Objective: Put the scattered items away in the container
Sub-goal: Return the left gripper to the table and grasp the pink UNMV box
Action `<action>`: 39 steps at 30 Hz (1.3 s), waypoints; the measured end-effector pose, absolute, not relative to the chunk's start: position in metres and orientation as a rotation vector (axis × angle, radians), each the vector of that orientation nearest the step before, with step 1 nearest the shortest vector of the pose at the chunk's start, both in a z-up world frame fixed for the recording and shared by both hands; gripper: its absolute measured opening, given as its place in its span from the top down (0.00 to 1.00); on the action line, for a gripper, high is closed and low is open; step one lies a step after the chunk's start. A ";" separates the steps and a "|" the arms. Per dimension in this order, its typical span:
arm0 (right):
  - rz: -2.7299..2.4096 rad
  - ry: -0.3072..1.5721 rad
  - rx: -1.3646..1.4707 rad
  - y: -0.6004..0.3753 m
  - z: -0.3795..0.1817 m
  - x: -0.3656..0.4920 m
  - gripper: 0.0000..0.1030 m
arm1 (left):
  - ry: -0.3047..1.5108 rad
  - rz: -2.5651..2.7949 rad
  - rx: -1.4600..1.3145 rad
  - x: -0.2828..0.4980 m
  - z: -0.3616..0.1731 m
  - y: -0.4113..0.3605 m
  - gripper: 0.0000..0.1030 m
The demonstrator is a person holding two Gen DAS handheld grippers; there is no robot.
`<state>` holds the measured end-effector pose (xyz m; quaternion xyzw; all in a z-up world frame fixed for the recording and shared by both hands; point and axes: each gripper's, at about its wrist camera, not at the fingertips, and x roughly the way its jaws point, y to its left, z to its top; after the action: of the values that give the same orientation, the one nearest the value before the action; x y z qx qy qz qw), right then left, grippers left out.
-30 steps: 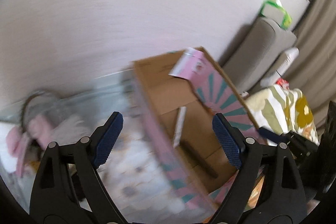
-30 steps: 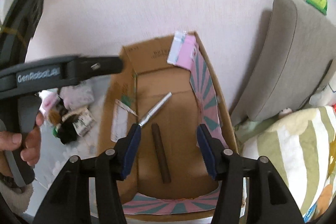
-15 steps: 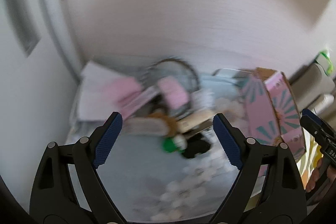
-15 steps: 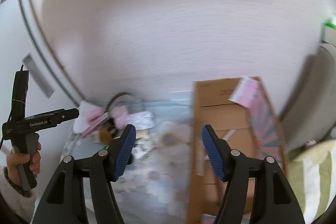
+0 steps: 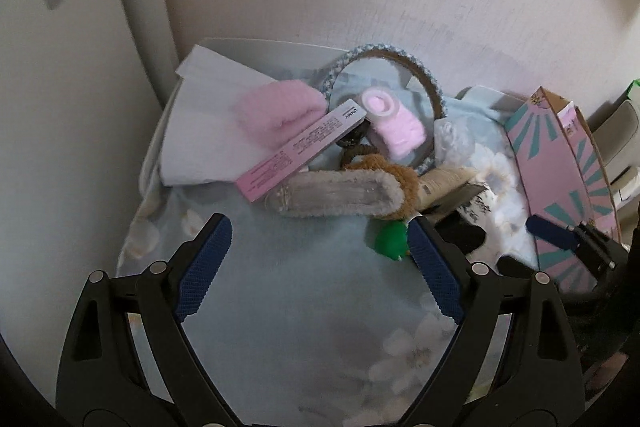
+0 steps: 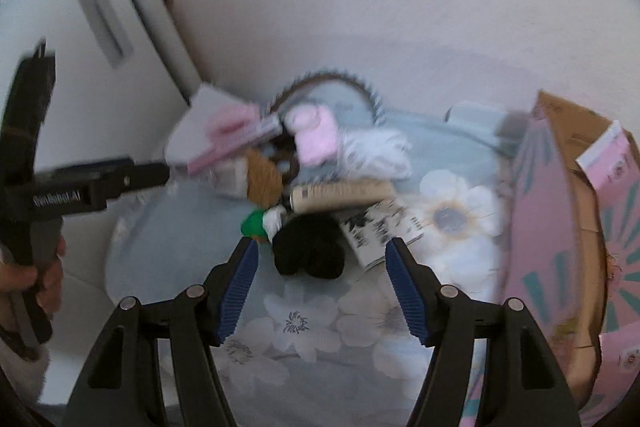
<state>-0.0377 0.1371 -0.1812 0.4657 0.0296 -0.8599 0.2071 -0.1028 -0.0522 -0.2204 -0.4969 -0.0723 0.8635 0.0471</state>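
Scattered items lie in a pile on a pale blue floral cloth (image 5: 304,307): a long pink box (image 5: 300,151), a grey fuzzy clip (image 5: 340,193), a pink folded cloth (image 5: 276,111), a braided headband (image 5: 424,83), a green item (image 5: 390,241) and a beige tube (image 6: 340,195). My left gripper (image 5: 319,227) hangs open just short of the grey clip, holding nothing. My right gripper (image 6: 322,245) is open over a black fuzzy item (image 6: 310,255), its pads clear of it. The container, a pink and teal cardboard box (image 6: 560,227), stands at the right.
A white wall and a door frame (image 5: 132,27) close off the back and left. White folded paper (image 5: 208,115) lies under the pink cloth. A printed card (image 6: 380,231) sits beside the black item. A hand (image 6: 44,267) holds the left gripper's handle.
Both grippers swung left from above the box to the pile on the cloth and came lower. The right jaws stand a little wider than a second ago.
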 end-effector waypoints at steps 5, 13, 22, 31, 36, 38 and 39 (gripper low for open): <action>-2.360 0.130 1.299 0.121 -0.207 -0.048 0.40 | -0.174 2.620 -1.503 -0.130 -0.245 -0.049 0.13; -2.366 0.190 1.328 0.110 -0.231 -0.065 0.40 | -0.111 2.628 -1.478 -0.171 -0.263 -0.052 0.13; -2.347 0.229 1.309 0.102 -0.241 -0.068 0.40 | -0.056 2.573 -1.482 -0.185 -0.290 -0.053 0.23; -2.333 0.361 1.245 0.085 -0.243 -0.063 0.62 | 0.039 2.627 -1.447 -0.173 -0.290 -0.066 0.70; -2.327 0.379 1.217 0.075 -0.240 -0.056 0.83 | 0.047 2.639 -1.430 -0.162 -0.285 -0.070 0.79; -2.322 0.332 1.220 0.077 -0.237 -0.055 0.85 | 0.020 2.635 -1.438 -0.157 -0.282 -0.073 0.79; -2.319 0.295 1.223 0.080 -0.236 -0.055 0.85 | 0.011 2.636 -1.439 -0.155 -0.280 -0.074 0.79</action>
<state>-0.0546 0.0804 -0.2356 0.4488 0.1082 -0.8514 0.2489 -0.1550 -0.0738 -0.2801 -0.4781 0.0037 0.8756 0.0692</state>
